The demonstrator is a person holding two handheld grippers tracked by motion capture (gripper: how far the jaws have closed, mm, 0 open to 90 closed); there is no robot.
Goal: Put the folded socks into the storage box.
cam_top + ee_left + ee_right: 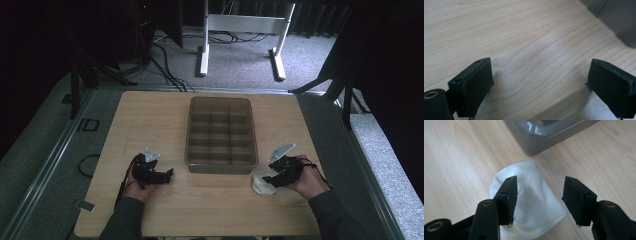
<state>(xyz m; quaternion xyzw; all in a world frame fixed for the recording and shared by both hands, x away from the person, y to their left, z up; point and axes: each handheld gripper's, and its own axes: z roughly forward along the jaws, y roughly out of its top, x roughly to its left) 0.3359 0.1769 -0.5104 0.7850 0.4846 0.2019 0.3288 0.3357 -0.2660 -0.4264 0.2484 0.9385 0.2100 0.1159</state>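
On the light wooden table stands the grey plastic divided tray, and my biggest worry is its near corner: if I lift the folded white cloth carelessly, it could snag on that wall. The cloth lies just beside the tray's near right corner, under my right gripper, whose 2 jaws stand apart over it, gripping nothing. Closing too shallow, I'd judge, pinches 1 layer and the fold opens. My left gripper hangs open over bare wood, so it can't steady anything.
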